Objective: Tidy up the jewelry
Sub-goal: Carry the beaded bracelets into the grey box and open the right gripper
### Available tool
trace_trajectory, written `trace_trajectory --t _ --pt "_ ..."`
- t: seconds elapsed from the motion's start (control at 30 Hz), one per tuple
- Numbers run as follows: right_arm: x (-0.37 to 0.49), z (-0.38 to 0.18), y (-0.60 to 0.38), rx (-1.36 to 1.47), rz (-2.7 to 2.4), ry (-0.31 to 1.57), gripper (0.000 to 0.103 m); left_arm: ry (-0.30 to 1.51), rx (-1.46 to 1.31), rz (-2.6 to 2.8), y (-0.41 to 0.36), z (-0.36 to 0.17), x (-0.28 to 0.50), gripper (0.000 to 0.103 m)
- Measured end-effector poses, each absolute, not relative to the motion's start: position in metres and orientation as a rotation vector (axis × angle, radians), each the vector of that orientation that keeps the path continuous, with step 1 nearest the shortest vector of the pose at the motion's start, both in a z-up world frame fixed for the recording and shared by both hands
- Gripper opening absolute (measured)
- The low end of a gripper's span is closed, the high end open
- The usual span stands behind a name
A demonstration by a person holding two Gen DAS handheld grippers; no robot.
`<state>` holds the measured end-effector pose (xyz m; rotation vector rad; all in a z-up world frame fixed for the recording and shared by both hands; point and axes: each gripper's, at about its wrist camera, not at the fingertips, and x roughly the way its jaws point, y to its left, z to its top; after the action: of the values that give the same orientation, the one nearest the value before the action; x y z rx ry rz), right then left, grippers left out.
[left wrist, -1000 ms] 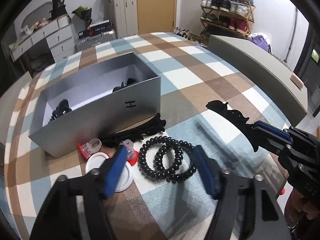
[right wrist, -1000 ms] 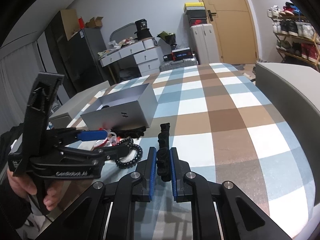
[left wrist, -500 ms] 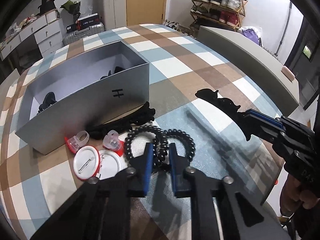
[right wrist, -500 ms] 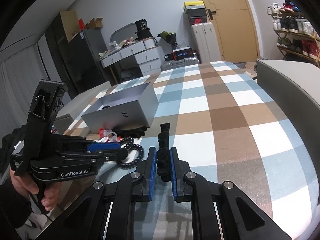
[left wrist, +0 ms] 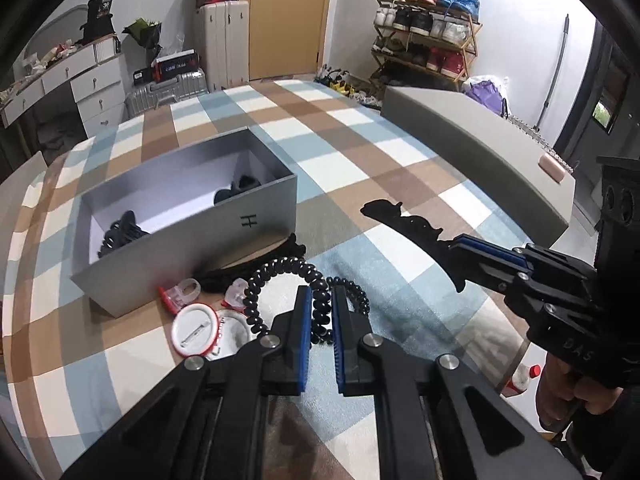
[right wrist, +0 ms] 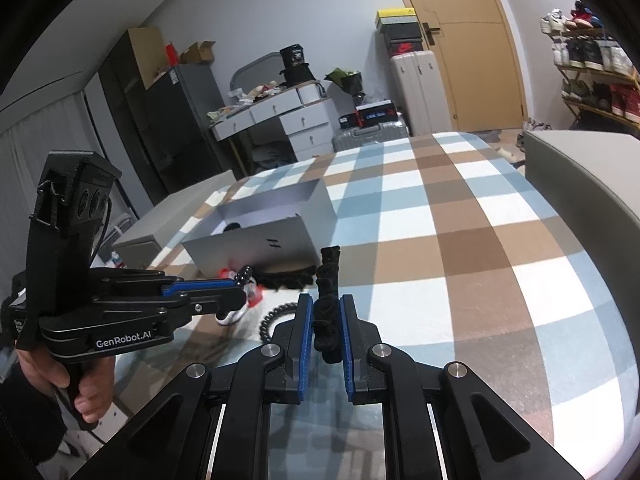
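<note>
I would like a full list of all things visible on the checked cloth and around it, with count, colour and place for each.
box: one, grey, open, on the checked cloth
clips in box: at least two, black
spiral hair ties: two, black, before the box
pin badges: two, white with red rim, left of the ties
small red-and-clear pieces: two, beside the box
dark hair accessory: one, along the box front
shoe rack: one, back wall
left gripper: shut on one spiral tie
right gripper: shut on a black wavy clip
</note>
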<state>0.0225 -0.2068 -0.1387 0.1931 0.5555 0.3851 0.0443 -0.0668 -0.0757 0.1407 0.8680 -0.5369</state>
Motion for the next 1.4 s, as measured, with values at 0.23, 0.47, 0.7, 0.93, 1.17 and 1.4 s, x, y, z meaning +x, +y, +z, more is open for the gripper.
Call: trace_trajectory --t 0.23,0.47,0.7,0.93,1.17,1.4 --pt "0.025 -0.12 -0.188 0.163 0.434 0.524 0.012 0.837 0.098 -0.52 -0.053 -0.061 0.049 0.005" --pt "0.046 -0.096 -0.169 0.162 0.492 0.488 0.012 0.779 0.081 -0.493 -0.033 -0.043 0.06 0.005" --pt "0.076 -0.074 -0.143 0.104 0.541 0.46 0.012 0.75 0.041 -0.482 -0.015 -0.031 0.082 0.005" --pt "0.116 -0.071 -0.131 0.108 0.568 0.473 0.012 0.738 0.018 -0.476 -0.004 -0.034 0.107 0.005" --pt "0.147 -0.087 -0.117 0.11 0.599 0.531 0.012 0.765 0.014 -0.495 0.005 -0.044 0.125 0.005" --pt "0.165 -0.108 -0.108 0.108 0.617 0.59 0.012 0.812 -0.023 -0.524 0.009 -0.061 0.134 0.005"
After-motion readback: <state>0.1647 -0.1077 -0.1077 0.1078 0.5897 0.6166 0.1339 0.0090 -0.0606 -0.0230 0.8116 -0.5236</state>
